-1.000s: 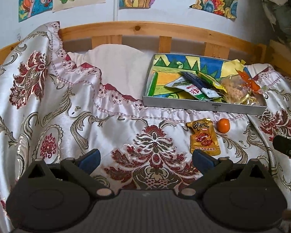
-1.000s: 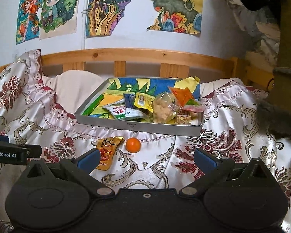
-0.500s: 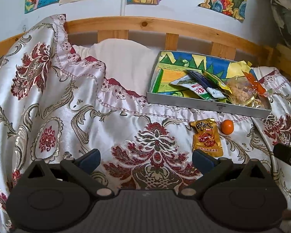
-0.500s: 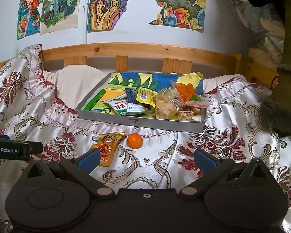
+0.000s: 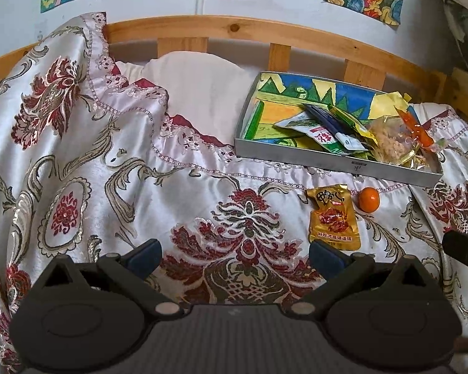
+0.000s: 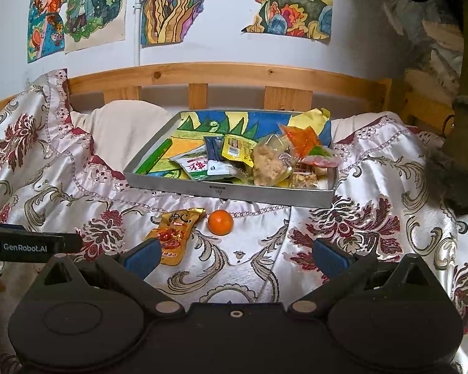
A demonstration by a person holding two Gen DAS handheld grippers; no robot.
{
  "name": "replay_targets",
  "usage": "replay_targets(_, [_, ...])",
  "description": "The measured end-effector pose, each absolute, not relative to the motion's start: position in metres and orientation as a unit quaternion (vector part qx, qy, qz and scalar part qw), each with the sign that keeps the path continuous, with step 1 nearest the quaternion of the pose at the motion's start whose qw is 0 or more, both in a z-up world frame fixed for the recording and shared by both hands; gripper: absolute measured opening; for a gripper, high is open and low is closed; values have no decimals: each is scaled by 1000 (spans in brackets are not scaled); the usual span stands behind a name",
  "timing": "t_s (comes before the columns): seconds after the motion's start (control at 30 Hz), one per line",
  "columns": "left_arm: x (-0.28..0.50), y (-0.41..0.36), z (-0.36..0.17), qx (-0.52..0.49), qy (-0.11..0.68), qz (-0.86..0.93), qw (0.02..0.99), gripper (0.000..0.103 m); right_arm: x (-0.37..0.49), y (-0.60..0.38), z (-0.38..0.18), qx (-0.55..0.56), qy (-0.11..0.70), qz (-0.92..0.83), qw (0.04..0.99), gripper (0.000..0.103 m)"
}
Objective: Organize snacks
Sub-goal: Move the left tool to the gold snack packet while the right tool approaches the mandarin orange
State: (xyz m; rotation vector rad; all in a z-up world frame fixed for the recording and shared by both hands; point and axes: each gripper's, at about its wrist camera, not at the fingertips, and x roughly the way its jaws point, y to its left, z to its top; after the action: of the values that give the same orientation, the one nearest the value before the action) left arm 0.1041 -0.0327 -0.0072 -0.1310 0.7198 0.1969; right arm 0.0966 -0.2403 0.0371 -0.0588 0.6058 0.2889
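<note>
Both of my tools hung over the bedspread [image 5: 115,143] with nothing in them. My left gripper [image 5: 234,257] had its blue pads spread wide, empty cloth between them; my right gripper [image 6: 235,257] was spread just as wide and just as empty.

Two snacks lay loose on the satin, just on the near side of the metal tray [image 6: 184,185]: a gold foil packet [image 6: 175,233] and, beside it on the right, a small orange [image 6: 220,222]. They sat close together, apart from the tray wall. The tray itself already held a heap of wrapped snacks [image 6: 265,162], piled toward its right half.

From my left tool the gold foil packet [image 5: 333,221] lay flat just beyond my right pad, and the small orange [image 5: 369,198] sat farther off, nearer the tray [image 5: 327,157].

The packet looked light, flat and slick to me, foil on slippery satin over soft bedding, so I judged it likely to skate or crumple; its crimped far edge seemed the best place to pinch. The orange looked round and firm, prone to rolling, so I reckoned on closing across its middle, gently, without bruising it.
</note>
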Motion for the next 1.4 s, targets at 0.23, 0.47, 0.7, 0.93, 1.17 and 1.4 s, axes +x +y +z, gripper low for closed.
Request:
replay_targets(0.23, [108,-36,-10,-50,352,100,929,102,113,-238,36,-50,295,163,940,102])
replay_targets(0.47, [118,-43,-12,-29,347,102,932,102,135,-233,27,-123,264,191,938,102])
replay_targets(0.7, [146,-49,-18,-26,359,92,929,102,163,-225,0,-196,239,209,928,102])
replay_targets(0.93, [180,-61,-30,-8,376,77,923,102,192,-223,-24,-177,257,219,925,101])
replay_targets(1.17, [203,-71,-35,12,381,57,923,102,210,-215,-39,-185,266,237,916,91])
replay_targets(1.4, [220,-81,-40,15,393,37,919,102,223,-213,-47,-183,279,245,910,84])
